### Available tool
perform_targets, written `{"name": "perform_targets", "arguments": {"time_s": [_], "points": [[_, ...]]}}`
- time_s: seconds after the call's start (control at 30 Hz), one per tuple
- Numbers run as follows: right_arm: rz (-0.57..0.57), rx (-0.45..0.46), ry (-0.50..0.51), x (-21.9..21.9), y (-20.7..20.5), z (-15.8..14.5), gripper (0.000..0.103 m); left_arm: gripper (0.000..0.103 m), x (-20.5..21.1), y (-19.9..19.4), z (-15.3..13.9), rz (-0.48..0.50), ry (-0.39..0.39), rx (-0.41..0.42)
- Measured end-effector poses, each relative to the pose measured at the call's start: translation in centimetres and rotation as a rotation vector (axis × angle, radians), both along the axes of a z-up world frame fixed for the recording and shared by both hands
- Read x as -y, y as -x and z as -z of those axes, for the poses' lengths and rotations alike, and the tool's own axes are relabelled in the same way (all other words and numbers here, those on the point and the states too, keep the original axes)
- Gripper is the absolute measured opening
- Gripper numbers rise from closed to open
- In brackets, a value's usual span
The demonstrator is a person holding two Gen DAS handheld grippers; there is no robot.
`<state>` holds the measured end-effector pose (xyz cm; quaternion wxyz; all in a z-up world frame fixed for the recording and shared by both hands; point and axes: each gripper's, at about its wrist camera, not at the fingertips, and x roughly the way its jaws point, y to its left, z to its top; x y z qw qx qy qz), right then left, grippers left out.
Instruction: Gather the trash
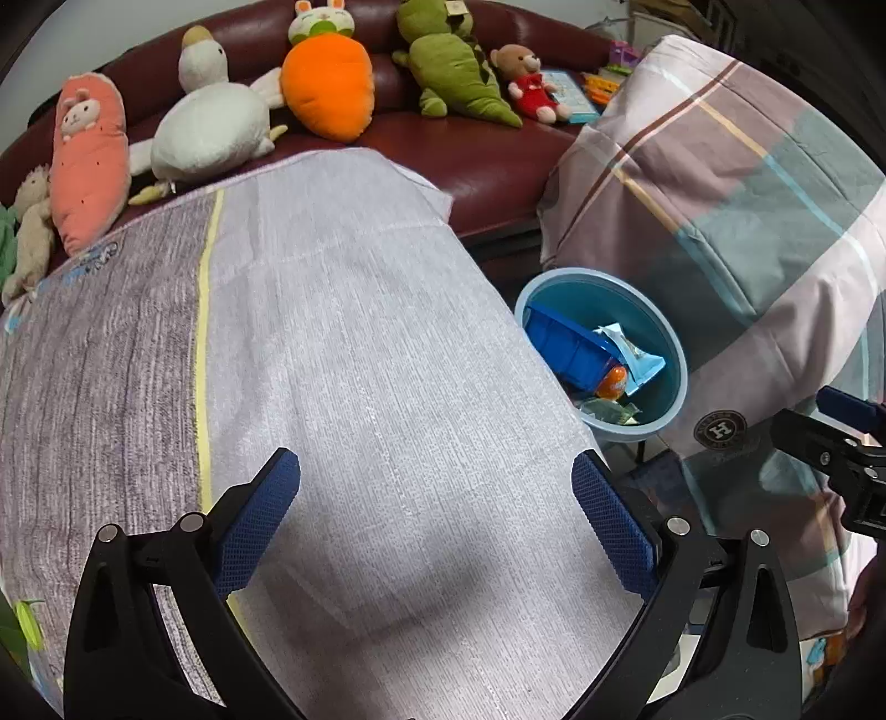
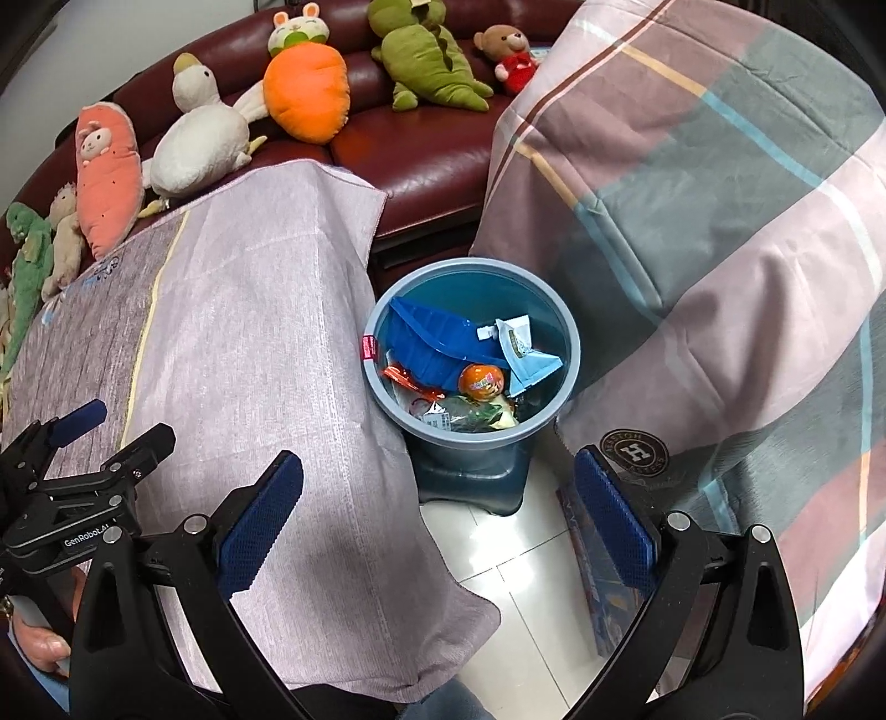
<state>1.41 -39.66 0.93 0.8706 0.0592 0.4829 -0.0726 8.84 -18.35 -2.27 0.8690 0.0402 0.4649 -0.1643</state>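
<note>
Blue plastic forms the bin [image 2: 470,354], which stands on the tiled floor [image 2: 515,581] between a cloth-draped worktop [image 2: 249,343] and a plaid quilt [image 2: 720,221]. The right wrist view looks almost straight down into it and shows the trash: a blue tray [image 2: 432,343], a pale blue wrapper [image 2: 526,354], an orange egg [image 2: 483,381], red scraps [image 2: 407,382] and a green packet [image 2: 470,415], plus a red tag [image 2: 367,348] on the rim. The left wrist view catches the bin [image 1: 659,343] only from the side, half hidden behind the worktop [image 1: 360,387], so the red scraps and the tag do not show there. Both views take in the dark red sofa [image 2: 432,160] with its plush toys: a goose [image 2: 199,149], an orange carrot [image 2: 304,94], a green dinosaur [image 2: 432,66] and a small bear [image 2: 506,52]. Only the left view shows a booklet [image 1: 570,94] beside the bear. Only the right view shows a flat blue package [image 2: 603,576] lying on the floor by the quilt. The left tongs [image 1: 434,498] hang above the worktop, fingers wide apart and holding nothing. The right tongs [image 2: 437,498] hover just short of the bin, likewise spread and empty. In the right view a thumb [image 2: 39,642] grips the other tool's handle.
</note>
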Motion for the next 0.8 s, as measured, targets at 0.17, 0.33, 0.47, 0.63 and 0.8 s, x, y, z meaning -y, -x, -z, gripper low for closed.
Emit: {"name": "perform_targets", "arguments": {"time_s": [0.17,0.33,0.47,0.63,0.8], "points": [[0.003,-0.016,0.001,-0.1,-0.6,0.7,0.094,0.099,-0.1,-0.4,0.5,0.003,-0.002,-0.012],[0.011,-0.021,0.002,0.1,-1.3,1.1,0.094,0.099,0.0,-0.5,0.7,-0.006,-0.02,0.009],[0.008,-0.025,0.012,0.0,-1.8,1.3,0.094,0.099,0.2,-0.7,0.9,-0.004,-0.029,0.012],[0.015,-0.04,0.015,0.1,-2.6,1.7,0.094,0.099,0.7,-1.1,1.3,-0.003,-0.048,0.007],[0.021,-0.046,0.014,0.4,-3.3,1.8,0.094,0.099,1.1,-1.4,1.4,-0.003,-0.065,0.006]]}}
